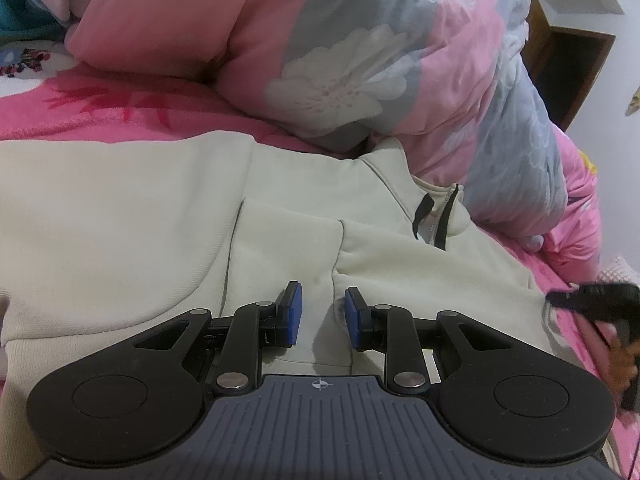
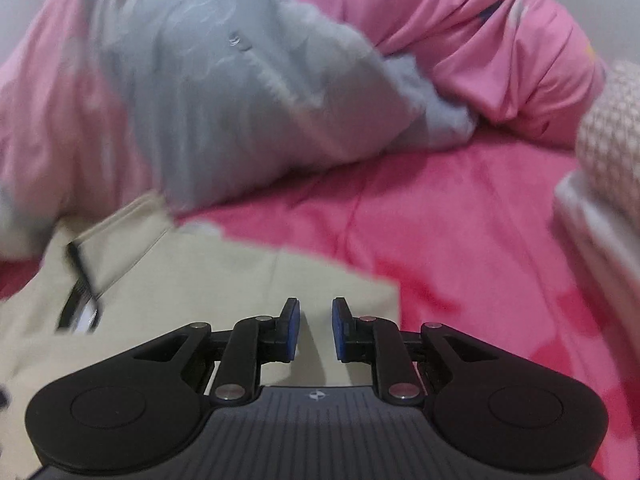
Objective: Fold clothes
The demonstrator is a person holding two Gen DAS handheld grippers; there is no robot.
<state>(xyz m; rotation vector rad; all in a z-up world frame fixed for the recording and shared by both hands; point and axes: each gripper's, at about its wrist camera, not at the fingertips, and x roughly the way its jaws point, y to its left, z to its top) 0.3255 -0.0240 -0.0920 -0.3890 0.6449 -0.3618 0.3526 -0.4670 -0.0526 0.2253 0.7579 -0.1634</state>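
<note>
A cream zip-neck sweatshirt (image 1: 120, 216) lies spread on the pink bed sheet (image 1: 100, 116). Its collar with a black-edged zip (image 1: 436, 216) points toward the quilt, and a folded panel (image 1: 288, 248) lies over the body. My left gripper (image 1: 322, 316) hovers just over that panel, open, with nothing between its blue pads. At the right edge of the left wrist view my right gripper (image 1: 592, 296) shows blurred, held by a hand. In the right wrist view the right gripper (image 2: 316, 328) is open and holds nothing, over the sweatshirt (image 2: 200, 272) near its right edge; the zip (image 2: 80, 304) is at the left.
A bulky pink and grey floral quilt (image 1: 340, 60) is heaped right behind the sweatshirt. A dark wooden piece of furniture (image 1: 572, 64) stands at the back right. A cream knitted cloth (image 2: 612, 128) lies at the right of the pink sheet (image 2: 460, 220).
</note>
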